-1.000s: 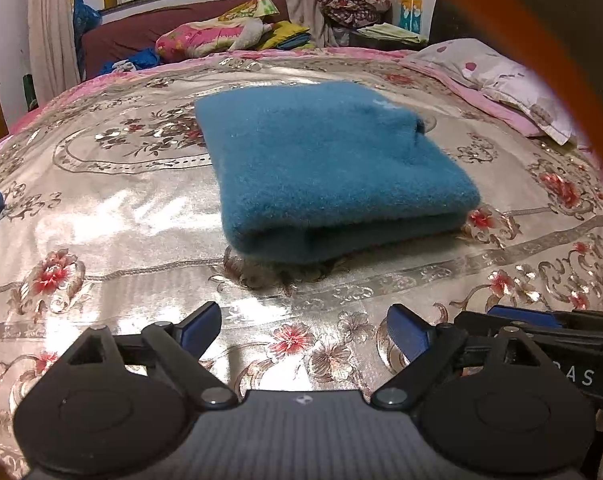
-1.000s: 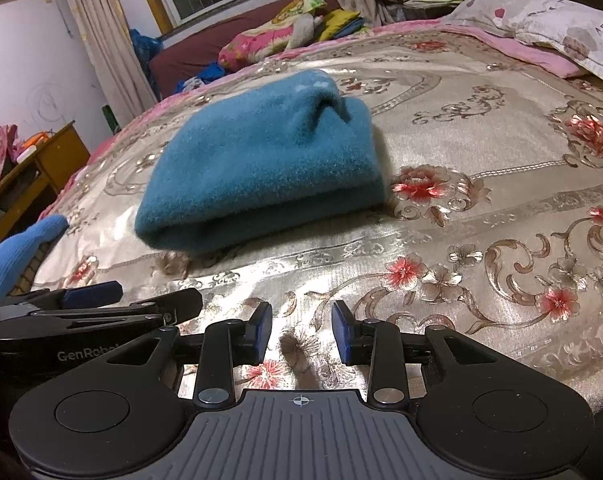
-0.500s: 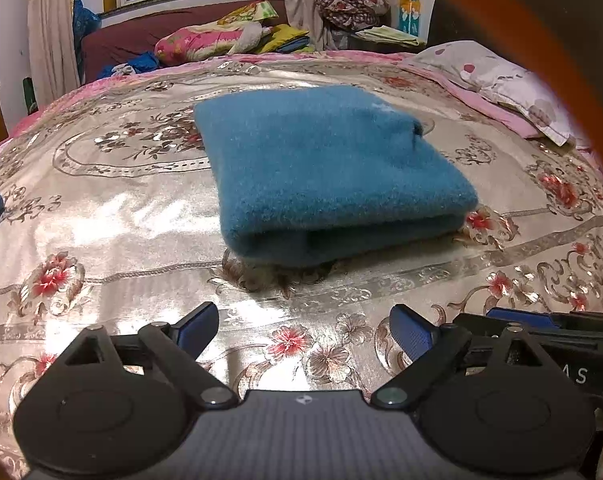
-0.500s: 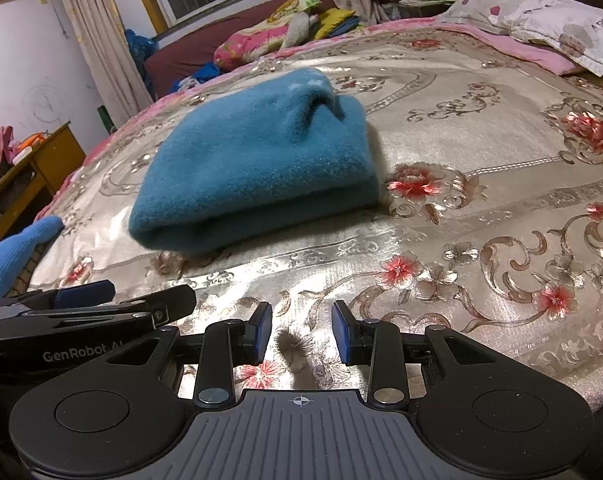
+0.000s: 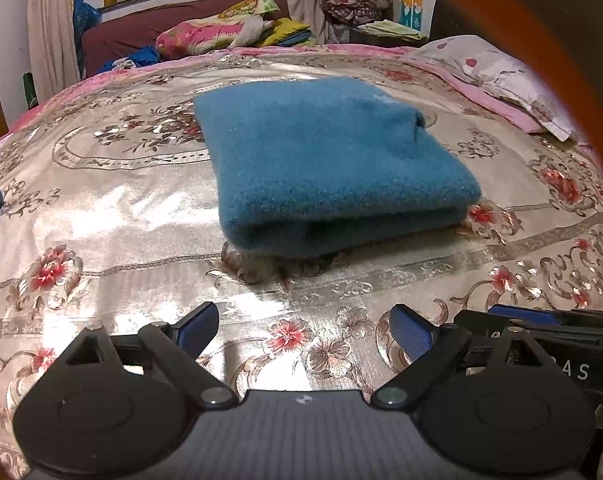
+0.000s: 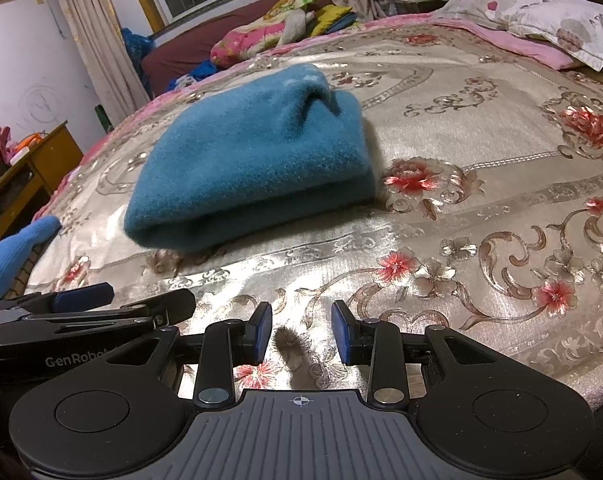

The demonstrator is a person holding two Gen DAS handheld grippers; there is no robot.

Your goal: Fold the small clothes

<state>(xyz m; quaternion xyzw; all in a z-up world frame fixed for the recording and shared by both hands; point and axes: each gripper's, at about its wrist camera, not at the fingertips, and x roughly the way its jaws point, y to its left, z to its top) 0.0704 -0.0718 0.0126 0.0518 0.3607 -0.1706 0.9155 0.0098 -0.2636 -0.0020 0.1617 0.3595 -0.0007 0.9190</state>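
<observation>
A teal fleece garment lies folded into a thick rectangle on the floral bedspread. It also shows in the right wrist view. My left gripper is open wide and empty, hovering over the bedspread short of the garment's near fold. My right gripper is open with a narrower gap, also empty, near the bed's front edge. The left gripper shows at the lower left of the right wrist view, and the right gripper at the lower right of the left wrist view.
A pillow lies at the bed's right side. Piled bedding sits on a maroon couch behind. A light blue cloth lies at the bed's left edge. A wooden table stands left of the bed.
Both grippers have drifted slightly; the garment sits a little lower and closer in the views. Neither gripper's opening has changed.
</observation>
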